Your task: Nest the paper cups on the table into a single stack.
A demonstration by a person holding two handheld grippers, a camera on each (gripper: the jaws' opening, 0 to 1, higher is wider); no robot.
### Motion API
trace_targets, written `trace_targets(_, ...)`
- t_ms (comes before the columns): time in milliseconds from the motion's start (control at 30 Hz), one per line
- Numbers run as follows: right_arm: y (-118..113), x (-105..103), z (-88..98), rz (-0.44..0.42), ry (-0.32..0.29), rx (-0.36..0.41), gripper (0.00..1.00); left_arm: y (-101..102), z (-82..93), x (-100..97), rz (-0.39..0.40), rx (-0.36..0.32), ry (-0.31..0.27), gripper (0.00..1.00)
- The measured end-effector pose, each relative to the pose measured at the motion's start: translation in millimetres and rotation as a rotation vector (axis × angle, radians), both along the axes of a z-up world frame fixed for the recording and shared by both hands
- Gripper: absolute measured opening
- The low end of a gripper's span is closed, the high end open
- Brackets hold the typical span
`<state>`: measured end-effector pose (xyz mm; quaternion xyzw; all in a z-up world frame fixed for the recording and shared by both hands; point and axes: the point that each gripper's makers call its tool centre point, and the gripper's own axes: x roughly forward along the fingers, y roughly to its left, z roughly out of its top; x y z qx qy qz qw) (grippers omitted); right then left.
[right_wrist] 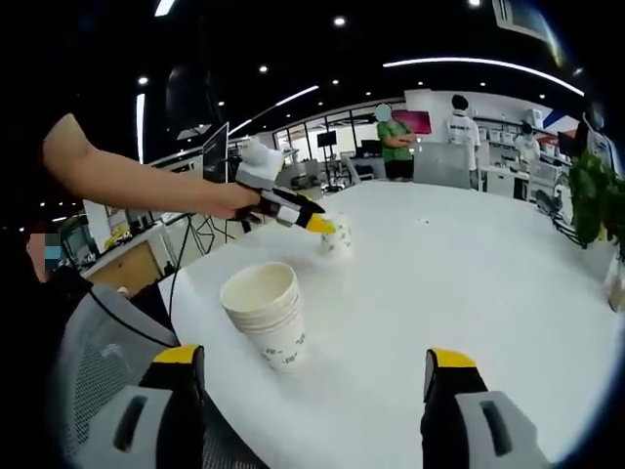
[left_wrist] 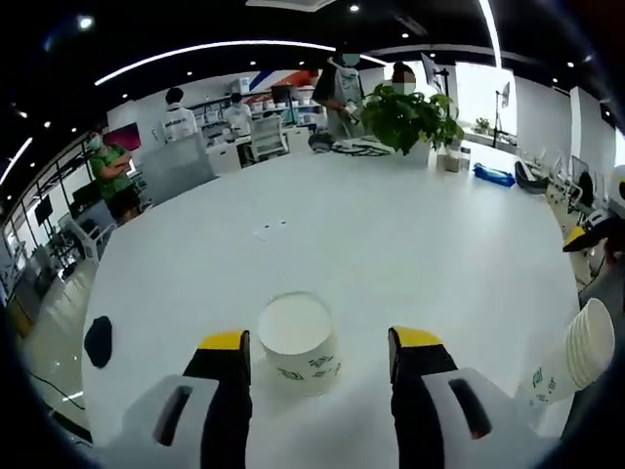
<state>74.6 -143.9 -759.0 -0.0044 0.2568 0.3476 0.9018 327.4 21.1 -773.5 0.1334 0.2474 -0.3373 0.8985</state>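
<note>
Paper-thin and crushable, the single cup (left_wrist: 298, 342) stands on the surface (left_wrist: 391, 254) between my left gripper's (left_wrist: 320, 344) spread jaws; I'd pinch its rim gently. Right gripper (right_wrist: 317, 376) released, near the stack (right_wrist: 266, 313).

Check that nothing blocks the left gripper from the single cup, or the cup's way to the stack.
Nothing visible does. The single cup stands between the open left gripper jaws; only bare table lies toward the stack.
</note>
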Motion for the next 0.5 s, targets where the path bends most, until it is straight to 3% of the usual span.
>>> trace_targets(500, -2, 0, -5.6, -0.008, 0.021, -0.009, 0.93, -7, -9.1, 22.2, 0.030, -0.033, 0.035, 0.48)
